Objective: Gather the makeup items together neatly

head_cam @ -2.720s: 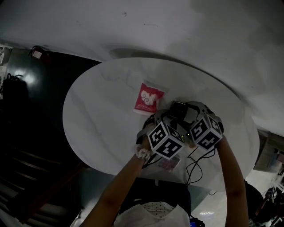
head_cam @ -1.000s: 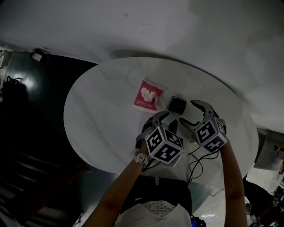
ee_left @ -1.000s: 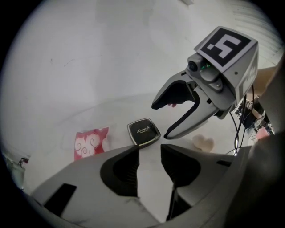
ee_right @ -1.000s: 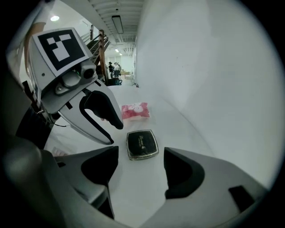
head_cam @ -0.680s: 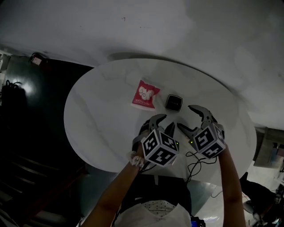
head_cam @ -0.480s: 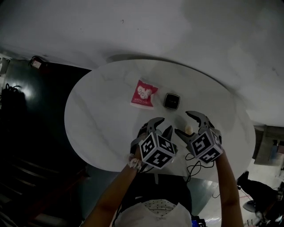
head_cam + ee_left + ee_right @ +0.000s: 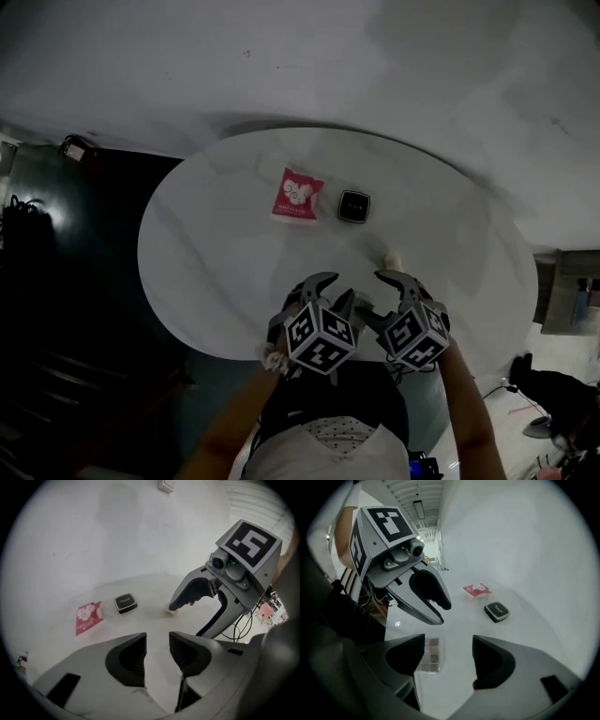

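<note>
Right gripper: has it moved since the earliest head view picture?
Yes. The right gripper has drawn back from the red sachet toward the near edge of the table.

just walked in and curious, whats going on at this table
A person holds the left gripper and right gripper, both open and empty, over the near edge of a round white table. A red sachet and black compact lie side by side farther out; a small pale item and an eyeshadow palette sit nearer the grippers, not yet gathered.

left tool [image 7: 333, 287] — jaws apart, empty | right tool [image 7: 373, 295] — jaws wider, empty | side by side
</note>
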Motion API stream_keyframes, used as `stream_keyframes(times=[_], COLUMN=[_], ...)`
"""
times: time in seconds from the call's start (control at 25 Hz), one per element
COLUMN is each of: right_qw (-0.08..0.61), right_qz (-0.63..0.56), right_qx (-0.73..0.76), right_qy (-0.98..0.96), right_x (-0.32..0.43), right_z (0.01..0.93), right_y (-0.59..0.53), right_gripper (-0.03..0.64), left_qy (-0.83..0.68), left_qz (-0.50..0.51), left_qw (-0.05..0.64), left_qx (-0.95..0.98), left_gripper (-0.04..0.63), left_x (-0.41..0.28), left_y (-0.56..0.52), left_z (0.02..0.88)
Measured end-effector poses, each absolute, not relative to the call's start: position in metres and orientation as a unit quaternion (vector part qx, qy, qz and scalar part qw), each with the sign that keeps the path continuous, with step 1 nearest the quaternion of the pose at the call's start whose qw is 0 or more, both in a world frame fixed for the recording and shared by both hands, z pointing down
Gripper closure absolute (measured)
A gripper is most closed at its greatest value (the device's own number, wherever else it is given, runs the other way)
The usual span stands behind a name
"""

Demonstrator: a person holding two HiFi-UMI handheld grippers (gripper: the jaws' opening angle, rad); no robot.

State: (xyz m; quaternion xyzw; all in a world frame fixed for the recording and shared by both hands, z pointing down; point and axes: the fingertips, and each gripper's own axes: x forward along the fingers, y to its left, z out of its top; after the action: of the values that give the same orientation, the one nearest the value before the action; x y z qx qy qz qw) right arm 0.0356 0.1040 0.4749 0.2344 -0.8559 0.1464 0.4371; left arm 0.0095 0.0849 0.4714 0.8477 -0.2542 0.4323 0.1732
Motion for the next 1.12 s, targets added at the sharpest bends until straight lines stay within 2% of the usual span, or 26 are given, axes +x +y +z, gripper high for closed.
stream_keyframes(times=[0.36, 0.72, 1.12], right_qw=[0.447, 0.4, 0.382], right_qz=[0.178, 0.18, 0.247], right_qx=[0.243, 0.425, 0.516], right_qy=[-0.842, -0.792, -0.726], right_x=[0.034, 0.078, 0.103], right_z=[0.497, 0.485, 0.501], right_y=[0.145, 0.096, 0.063], right_gripper=[0.276, 0.278, 0.281], left_qy=[-0.227, -0.226, -0.247], left_qz=[0.448, 0.458, 0.451], left_qw=[0.176, 0.191, 0.202], left_qx=[0.847, 0.838, 0.833], left_gripper=[0.405, 0.405, 0.405], left_x=[0.004, -0.006, -0.015], left_y=[0.121, 0.137, 0.126], left_z=[0.486, 0.495, 0.494])
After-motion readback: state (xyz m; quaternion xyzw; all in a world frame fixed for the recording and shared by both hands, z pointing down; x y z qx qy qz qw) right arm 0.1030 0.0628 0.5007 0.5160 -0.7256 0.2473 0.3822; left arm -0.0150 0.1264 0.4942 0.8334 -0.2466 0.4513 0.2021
